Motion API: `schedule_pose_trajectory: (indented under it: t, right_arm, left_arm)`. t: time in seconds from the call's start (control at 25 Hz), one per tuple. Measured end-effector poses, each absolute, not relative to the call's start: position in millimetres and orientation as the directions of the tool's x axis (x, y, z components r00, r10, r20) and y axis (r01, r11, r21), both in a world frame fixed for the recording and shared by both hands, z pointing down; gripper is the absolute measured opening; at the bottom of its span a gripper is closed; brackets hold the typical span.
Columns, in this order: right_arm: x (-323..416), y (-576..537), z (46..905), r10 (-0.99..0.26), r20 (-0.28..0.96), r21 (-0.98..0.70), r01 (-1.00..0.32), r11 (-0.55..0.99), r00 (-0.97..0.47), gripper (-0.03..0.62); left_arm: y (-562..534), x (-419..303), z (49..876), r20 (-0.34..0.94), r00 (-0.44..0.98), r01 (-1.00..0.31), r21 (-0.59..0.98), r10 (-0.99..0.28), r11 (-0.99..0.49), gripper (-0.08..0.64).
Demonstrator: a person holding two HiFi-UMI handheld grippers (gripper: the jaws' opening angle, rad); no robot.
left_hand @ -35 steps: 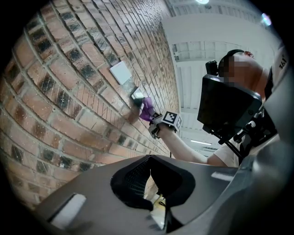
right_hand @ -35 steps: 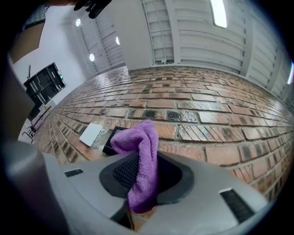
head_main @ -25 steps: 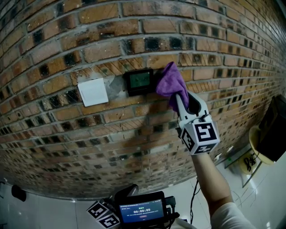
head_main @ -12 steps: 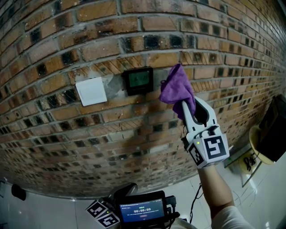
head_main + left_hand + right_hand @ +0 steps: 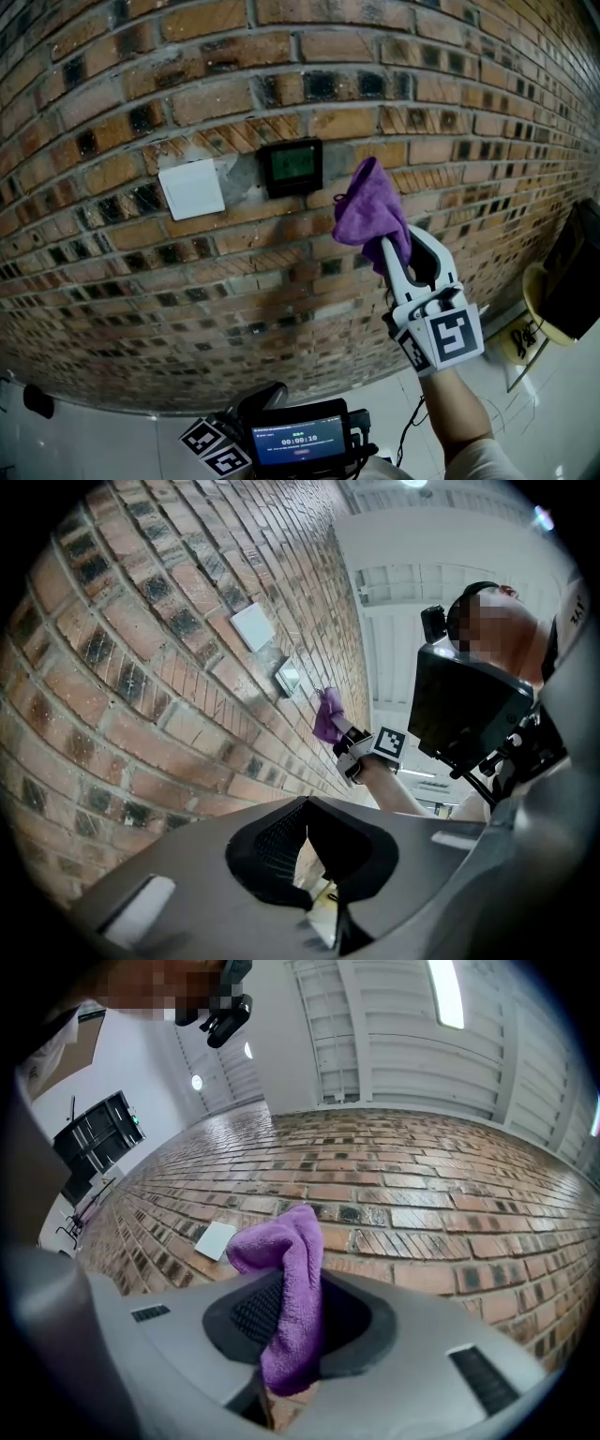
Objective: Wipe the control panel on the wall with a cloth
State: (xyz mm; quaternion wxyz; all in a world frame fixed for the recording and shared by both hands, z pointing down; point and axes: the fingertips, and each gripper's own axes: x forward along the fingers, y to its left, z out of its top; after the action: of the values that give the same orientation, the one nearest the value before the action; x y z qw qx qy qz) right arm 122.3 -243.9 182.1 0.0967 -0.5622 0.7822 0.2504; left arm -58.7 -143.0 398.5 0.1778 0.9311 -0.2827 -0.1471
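Clamping cloth, R gripper hangs near wall panel, white plate beyond.

White right gripper, black-square marker cube

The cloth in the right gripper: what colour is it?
Purple. The cloth shows best in the right gripper view, close up between the jaws.

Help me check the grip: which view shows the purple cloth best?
The right gripper view: the purple cloth fills the centre, pinched between the fingers. The head view shows it bunched, off the control panel. The left gripper view shows it tiny, far away.
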Motion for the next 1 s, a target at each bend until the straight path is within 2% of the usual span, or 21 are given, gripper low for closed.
schedule_pose_trajectory:
  t: [1.0]
  right_arm:
    - [117, -219, 262, -0.891, -0.265, 0.223, -0.923, 0.314, -0.368, 0.103]
  left_arm:
    - [-139, -57, 400, -0.172, 0.804, -0.461, 0.424, -0.569, -0.779, -0.012]
